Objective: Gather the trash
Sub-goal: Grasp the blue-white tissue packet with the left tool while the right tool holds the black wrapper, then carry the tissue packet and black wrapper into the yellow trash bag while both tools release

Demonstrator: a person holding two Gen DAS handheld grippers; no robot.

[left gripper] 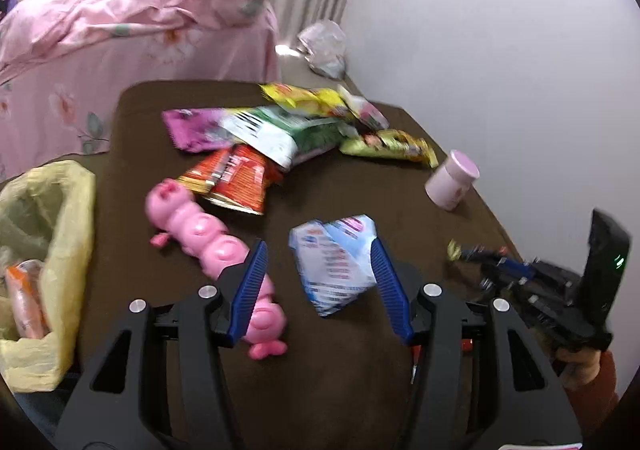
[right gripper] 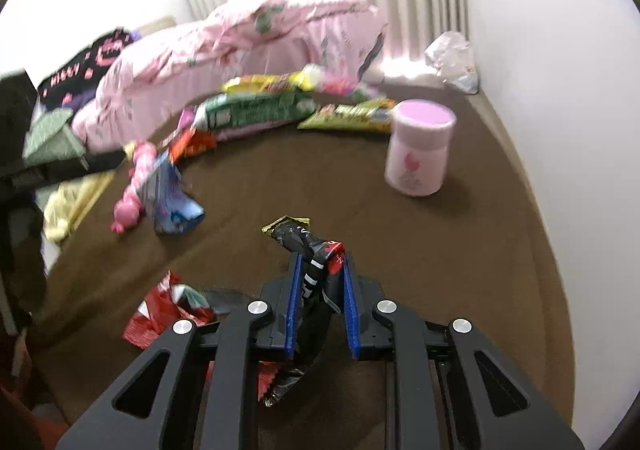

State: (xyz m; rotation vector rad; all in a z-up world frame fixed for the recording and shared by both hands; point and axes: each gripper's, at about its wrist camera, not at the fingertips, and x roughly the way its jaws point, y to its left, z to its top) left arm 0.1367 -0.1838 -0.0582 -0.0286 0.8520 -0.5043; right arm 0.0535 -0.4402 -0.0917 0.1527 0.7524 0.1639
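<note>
A: We start from the brown surface point(left gripper: 320, 390), since everything lies on it. Off its left edge stands the yellow-lined bin point(left gripper: 60, 209), mouth open, so wrappers can be dropped straight in.

B: And the snack bags point(left gripper: 280, 133)?

A: Heaped at the surface's far side, well away from the bin, not yet collected. The pink caterpillar toy point(left gripper: 208, 242) lies between bin and heap; we judge it no trash.

B: Our left gripper point(left gripper: 320, 266)?

A: Its fingers are spread wide around the blue-and-white packet point(left gripper: 336, 262) near the surface's middle, one pad touching its right edge, nothing gripped. That reads as lining up a pinch.

B: The right gripper point(right gripper: 320, 266)?

A: Fingers clenched on a black-and-red wrapper point(right gripper: 308, 246), lifted over the surface's near side, likely bound for the bin.
</note>
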